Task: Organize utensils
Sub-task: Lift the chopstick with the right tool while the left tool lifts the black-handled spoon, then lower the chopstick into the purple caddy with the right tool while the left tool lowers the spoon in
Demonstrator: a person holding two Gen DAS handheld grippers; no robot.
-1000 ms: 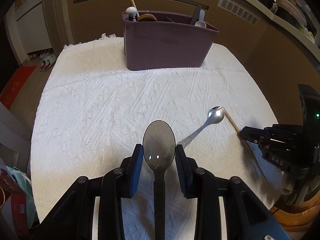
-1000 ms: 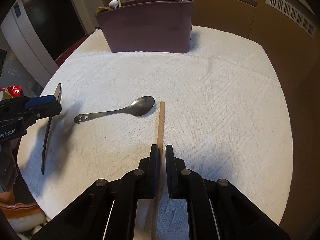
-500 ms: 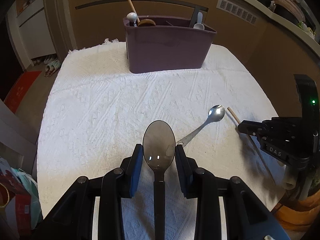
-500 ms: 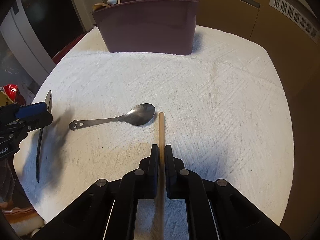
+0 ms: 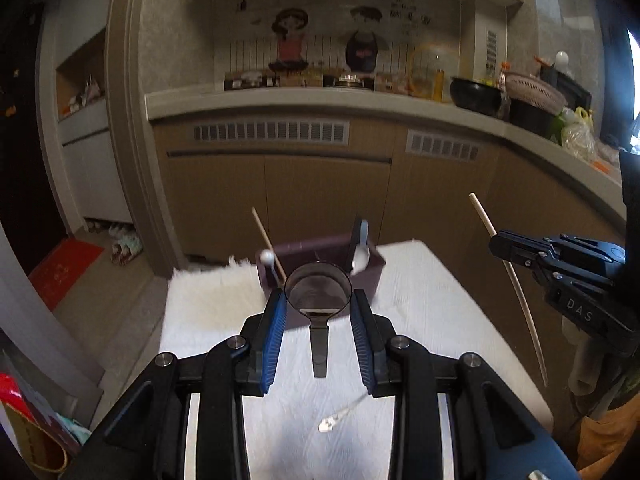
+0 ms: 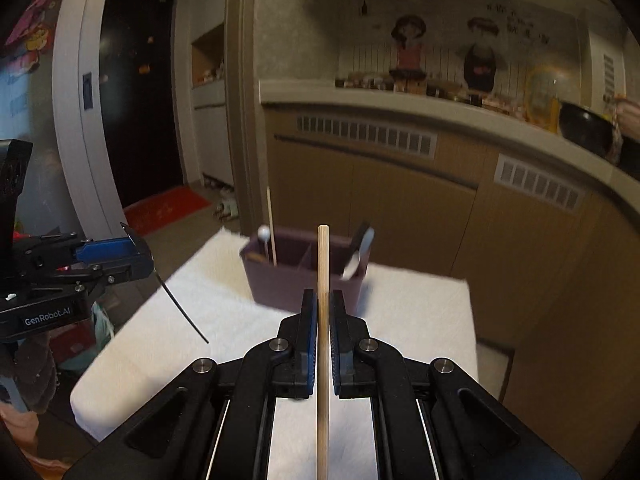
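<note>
My left gripper is shut on a dark spoon, its blue pads pressing the sides of the bowl, and holds it above the white cloth. My right gripper is shut on a long wooden chopstick, which points up and away. Beyond both stands the purple utensil caddy at the far end of the table. In the left wrist view the right gripper and its chopstick hang at the right. A silver spoon lies on the cloth below.
The caddy holds a white-knobbed utensil, a chopstick and a white spoon. Brown cabinets and a cluttered counter stand behind the table. A doorway with a red mat is at the left, and bags sit by the table's left edge.
Both grippers rose and tipped upward, lifting the dark spoon and the chopstick off the cloth. The silver spoon stayed on the table.
</note>
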